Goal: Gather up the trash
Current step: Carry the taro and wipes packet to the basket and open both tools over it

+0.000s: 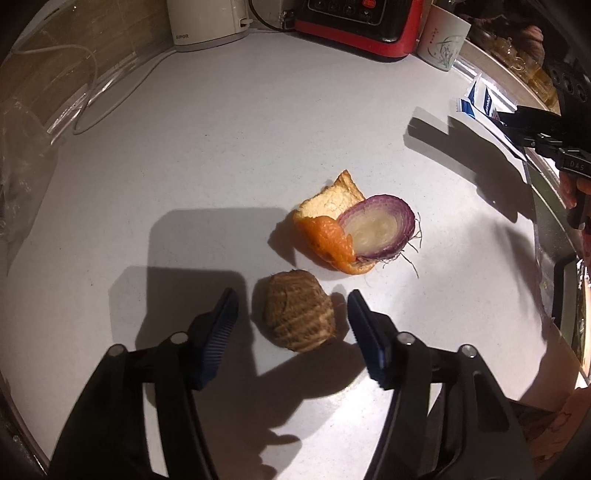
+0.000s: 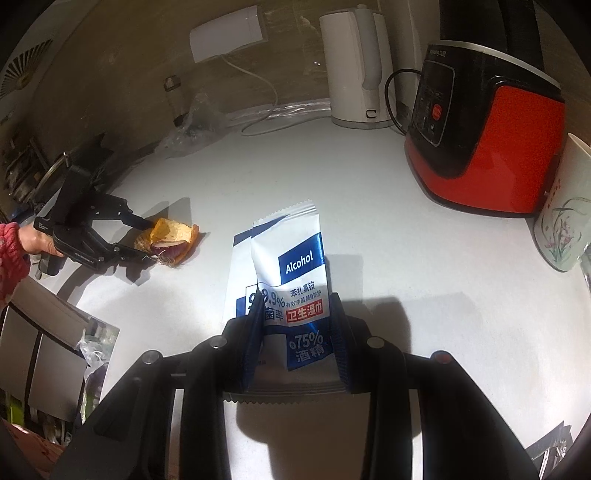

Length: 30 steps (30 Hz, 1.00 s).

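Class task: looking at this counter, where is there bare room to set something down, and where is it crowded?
Free: the wide white stretch between the kettle and the orange peel. Crowded: around the peel, onion slice and brown root, and along the back by the red cooker and mug.

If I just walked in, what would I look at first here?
Probably the food scraps in the middle of the white counter: an orange peel with a purple onion end on it, and a brown hairy root piece between the left gripper's open fingers. Next, the right gripper pinching blue-and-white alcohol wipe packets, with a red-and-black cooker behind.
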### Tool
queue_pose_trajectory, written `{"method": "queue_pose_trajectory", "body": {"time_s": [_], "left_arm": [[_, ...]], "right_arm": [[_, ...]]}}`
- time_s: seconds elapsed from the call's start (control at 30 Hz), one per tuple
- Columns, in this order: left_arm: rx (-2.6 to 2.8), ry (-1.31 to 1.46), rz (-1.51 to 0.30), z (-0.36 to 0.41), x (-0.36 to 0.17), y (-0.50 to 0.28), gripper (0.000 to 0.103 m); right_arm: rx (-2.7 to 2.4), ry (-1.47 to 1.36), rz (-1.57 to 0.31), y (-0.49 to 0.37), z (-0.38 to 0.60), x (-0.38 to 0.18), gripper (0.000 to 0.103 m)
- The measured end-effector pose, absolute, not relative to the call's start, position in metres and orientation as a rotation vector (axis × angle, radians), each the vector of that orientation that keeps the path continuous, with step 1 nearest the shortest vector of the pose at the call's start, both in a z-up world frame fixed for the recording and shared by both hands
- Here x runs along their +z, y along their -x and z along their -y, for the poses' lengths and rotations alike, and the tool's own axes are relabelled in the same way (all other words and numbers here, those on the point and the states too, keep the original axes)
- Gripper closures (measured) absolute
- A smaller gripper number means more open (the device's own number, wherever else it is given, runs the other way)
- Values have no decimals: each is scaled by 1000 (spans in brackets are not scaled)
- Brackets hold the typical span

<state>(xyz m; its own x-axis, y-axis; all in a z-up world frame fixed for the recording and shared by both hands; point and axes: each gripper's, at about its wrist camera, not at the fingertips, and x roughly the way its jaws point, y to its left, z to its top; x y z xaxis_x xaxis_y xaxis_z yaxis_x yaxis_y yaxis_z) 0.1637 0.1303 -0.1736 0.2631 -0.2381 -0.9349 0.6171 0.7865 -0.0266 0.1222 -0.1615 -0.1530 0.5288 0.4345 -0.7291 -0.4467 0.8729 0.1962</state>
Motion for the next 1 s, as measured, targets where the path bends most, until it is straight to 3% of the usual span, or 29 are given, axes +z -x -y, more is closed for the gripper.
{"method": "queue_pose_trajectory", "body": {"time_s": [0.1, 0.4, 0.73, 1.0], "left_arm": [[-590, -381, -1162, -128, -174, -165, 68], [-540, -309, -1147, -138, -162, -128, 68], [-487, -86, -1090, -164, -121, 10, 68], [-446, -33, -1088, -193, -125, 102, 68]], "right_arm": [[526, 14, -866, -120, 162, -152, 67], [527, 34, -835, -100, 154, -131, 67], [621, 79, -833, 7, 85, -98, 67], [700, 36, -1003, 116, 0, -136, 67]]}}
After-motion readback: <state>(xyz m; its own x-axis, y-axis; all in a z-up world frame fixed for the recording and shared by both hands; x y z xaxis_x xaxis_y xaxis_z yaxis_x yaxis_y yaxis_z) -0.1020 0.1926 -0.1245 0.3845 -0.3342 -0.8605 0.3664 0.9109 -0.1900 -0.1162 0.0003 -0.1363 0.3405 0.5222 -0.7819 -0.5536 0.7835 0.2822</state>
